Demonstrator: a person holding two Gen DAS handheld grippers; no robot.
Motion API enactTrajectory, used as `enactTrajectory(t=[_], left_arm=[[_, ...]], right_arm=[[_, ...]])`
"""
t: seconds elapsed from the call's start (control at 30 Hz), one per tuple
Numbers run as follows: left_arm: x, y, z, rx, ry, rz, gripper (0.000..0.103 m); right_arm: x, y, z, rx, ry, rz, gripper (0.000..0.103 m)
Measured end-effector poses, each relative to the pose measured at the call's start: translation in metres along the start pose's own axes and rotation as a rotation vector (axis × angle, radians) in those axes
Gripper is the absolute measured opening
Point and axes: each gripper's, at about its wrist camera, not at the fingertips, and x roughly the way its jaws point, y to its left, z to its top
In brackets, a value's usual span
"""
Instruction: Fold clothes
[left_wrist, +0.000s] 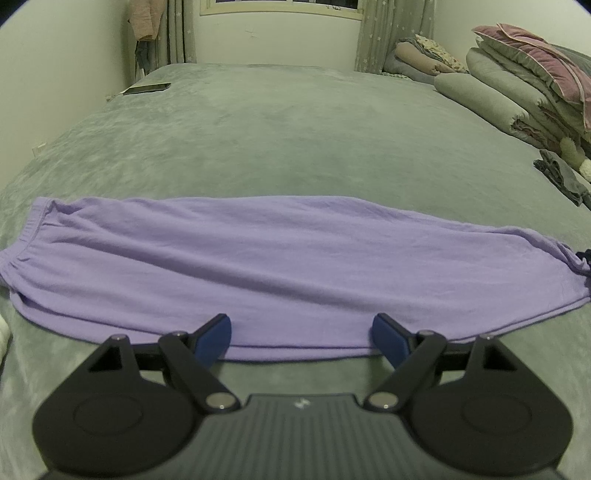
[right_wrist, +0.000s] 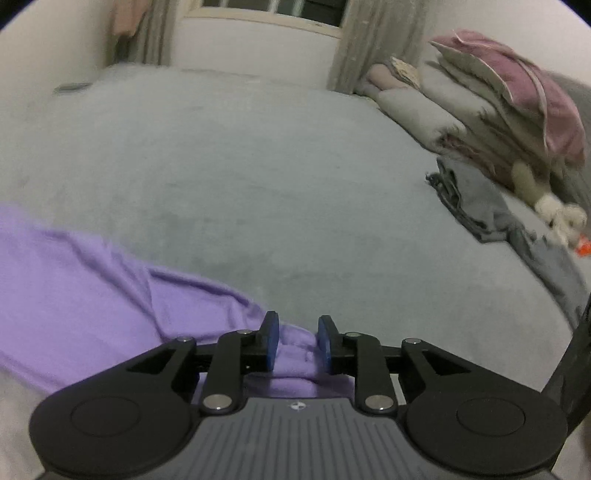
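L gripper (left_wrist: 301, 334): jaws spread wide, empty, over near hem mid-length | purple trousers (left_wrist: 258, 266): flat across near part of grey bed (left_wrist: 295, 129), waistband far L, cuffs R | R gripper (right_wrist: 297, 341): jaws partly apart, cuff cloth between, pads not pressing | step: lengthwise fold looks laid, R letting go | next: prob. pinch cuff end, carry L to waistband.

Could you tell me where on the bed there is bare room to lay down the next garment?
The widest free patch is the grey bed cover beyond the purple garment, bordered by the window wall behind and the phone-like object at the far left corner. The right side is crowded: stacked bedding and a crumpled grey garment.
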Motion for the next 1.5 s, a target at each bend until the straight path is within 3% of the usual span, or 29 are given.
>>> enactTrajectory(t=[0.43,0.57,0.63,0.67,0.77,0.8,1.03,1.23,1.4,1.5], left_arm=[[0.001,0.000,0.001,0.004,0.001,-0.003,0.084],[0.000,0.000,0.001,0.006,0.001,-0.004,0.084],[0.000,0.000,0.000,0.007,0.002,-0.005,0.084],[0.000,0.000,0.000,0.008,0.002,-0.005,0.084],[0.000,-0.001,0.000,0.008,0.002,-0.005,0.084],[0.001,-0.001,0.000,0.008,0.002,-0.005,0.084],[0.000,-0.002,0.001,0.007,0.001,-0.005,0.084],[0.000,-0.001,0.001,0.001,0.002,-0.009,0.085],[0.001,-0.001,0.000,0.005,0.002,-0.006,0.085],[0.001,-0.001,0.000,0.005,0.002,-0.004,0.085]], right_arm=[[-0.018,-0.001,-0.005,0.009,0.037,0.051,0.025],[-0.006,-0.007,-0.005,0.009,0.019,0.017,0.043],[-0.001,-0.010,-0.005,0.024,0.013,0.020,0.044],[0.000,-0.012,-0.005,0.040,0.016,0.043,0.043],[-0.001,-0.015,-0.003,0.065,0.018,0.083,0.005],[-0.002,-0.014,-0.002,0.062,0.017,0.080,0.005],[-0.016,-0.009,0.016,0.028,-0.093,-0.053,0.004],[0.030,0.013,0.007,-0.091,-0.030,-0.165,0.005],[0.022,0.010,0.012,-0.115,-0.052,-0.289,0.010],[0.012,0.010,0.014,-0.129,-0.072,-0.298,0.011]])
